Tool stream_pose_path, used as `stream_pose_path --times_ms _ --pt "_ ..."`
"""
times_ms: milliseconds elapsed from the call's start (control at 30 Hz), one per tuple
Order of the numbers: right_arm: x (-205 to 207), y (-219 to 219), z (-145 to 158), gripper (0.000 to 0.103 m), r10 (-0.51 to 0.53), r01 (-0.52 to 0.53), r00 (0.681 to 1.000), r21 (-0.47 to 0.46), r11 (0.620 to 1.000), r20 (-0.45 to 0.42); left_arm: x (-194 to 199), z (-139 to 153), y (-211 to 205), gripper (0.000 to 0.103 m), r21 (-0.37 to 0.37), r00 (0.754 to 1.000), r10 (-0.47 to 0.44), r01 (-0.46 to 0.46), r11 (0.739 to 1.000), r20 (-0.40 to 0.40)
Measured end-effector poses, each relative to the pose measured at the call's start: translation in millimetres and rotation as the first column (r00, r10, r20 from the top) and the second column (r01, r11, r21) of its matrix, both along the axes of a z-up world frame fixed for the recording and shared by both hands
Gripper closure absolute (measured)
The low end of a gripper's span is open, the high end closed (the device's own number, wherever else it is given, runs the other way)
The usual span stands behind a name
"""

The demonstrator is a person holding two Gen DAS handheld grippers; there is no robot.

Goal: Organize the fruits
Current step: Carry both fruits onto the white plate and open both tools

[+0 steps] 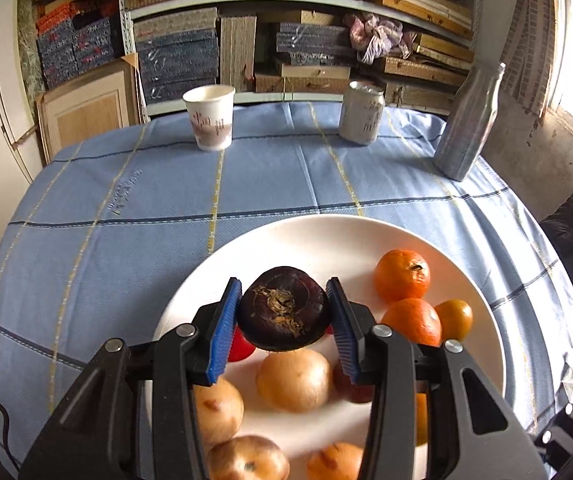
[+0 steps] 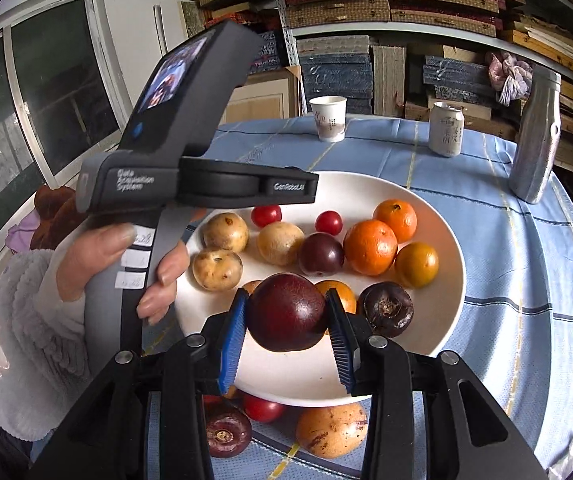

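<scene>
1. Left gripper [image 1: 284,312]: blue pads pinch a dark purple fruit with a dried stem scar [image 1: 284,309]; it is held above the white plate [image 1: 326,236], clear of the fruit lying below it.
2. Right gripper [image 2: 286,314]: pads pinch a smooth dark red plum [image 2: 286,312], held over the near rim of the plate [image 2: 442,320].
3. Plate contents: three oranges [image 2: 370,246] on the right; brown round fruits [image 2: 217,269] on the left; two cherry tomatoes [image 2: 266,215] toward the far side; another dark purple fruit [image 2: 385,309] near right.
4. Off the plate, near edge: a purple fruit [image 2: 226,432], a tomato [image 2: 262,408], a brown fruit [image 2: 331,428] on the blue checked cloth [image 2: 526,264].
5. Far side of table: paper cup [image 1: 209,117], can [image 1: 361,112], bottle [image 1: 468,124], all upright.
</scene>
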State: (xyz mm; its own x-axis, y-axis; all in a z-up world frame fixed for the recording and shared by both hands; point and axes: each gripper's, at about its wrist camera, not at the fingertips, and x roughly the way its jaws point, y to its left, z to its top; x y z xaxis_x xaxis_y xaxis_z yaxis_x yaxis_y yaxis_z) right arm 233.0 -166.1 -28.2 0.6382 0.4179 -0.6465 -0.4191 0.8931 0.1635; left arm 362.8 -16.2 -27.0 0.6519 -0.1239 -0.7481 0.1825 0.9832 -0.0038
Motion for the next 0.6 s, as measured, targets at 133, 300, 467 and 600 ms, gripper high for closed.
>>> stream_pose_path --times_ms 133,300,467,600 --pt "4 3 -6 0.063 0.001 -0.001 1.0 -0.007 1.0 -0.019 11 -9 -5 0.06 0.013 1.0 0.001 -0.001 1.0 -0.018" --pt "7 6 -11 0.063 0.004 -0.004 1.0 -0.015 1.0 -0.03 19 -16 -7 0.06 0.019 0.999 0.0 0.001 1.0 -0.038" --pt "9 10 -14 0.063 0.002 -0.003 1.0 -0.023 1.0 -0.031 19 -17 -7 0.059 0.013 0.999 -0.003 0.003 1.0 -0.036" --pt "10 12 -16 0.063 0.001 -0.002 1.0 -0.026 1.0 -0.024 16 -13 -7 0.057 0.005 1.0 -0.005 0.006 1.0 -0.021"
